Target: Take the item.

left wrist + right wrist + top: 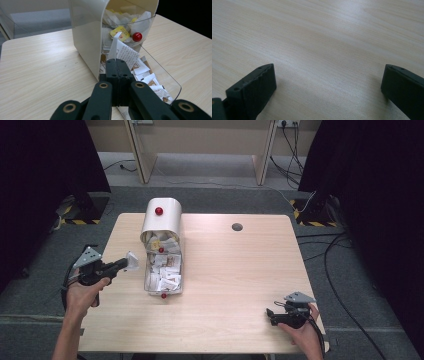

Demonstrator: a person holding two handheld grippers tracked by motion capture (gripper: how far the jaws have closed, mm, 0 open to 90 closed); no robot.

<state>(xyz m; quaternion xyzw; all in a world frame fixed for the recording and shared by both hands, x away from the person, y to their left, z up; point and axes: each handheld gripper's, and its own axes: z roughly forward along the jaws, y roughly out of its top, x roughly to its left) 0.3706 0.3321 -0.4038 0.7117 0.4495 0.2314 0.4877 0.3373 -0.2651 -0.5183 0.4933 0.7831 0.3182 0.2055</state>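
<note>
The left gripper (131, 262) was positioned over the left part of the worktop (240, 270), just beside the open front of the sachet container (161, 220). Its fingers (119, 75) were fully closed on a white paper sachet (122, 52), which stood up from between the pads with printed text visible on one face. In the high view the sachet (132, 261) appeared at the gripper tip, clear of the worktop surface and close to the container's left side.

The container consisted of a cream curved hood bearing a red knob (159, 211), and a clear tray (163, 275) extending toward the person. The tray held numerous loose sachets (white, brown and yellow wrappers). In the left gripper view a second red ball (137, 36) sat against the clear wall, under the hood.

The right gripper (272, 315) lay low near the front right corner of the worktop, well apart from the container. Its fingers (254, 85) stood wide open, with nothing but bare wood grain between them.

A small grey disc (237, 226) was set into the worktop near the far edge.
</note>
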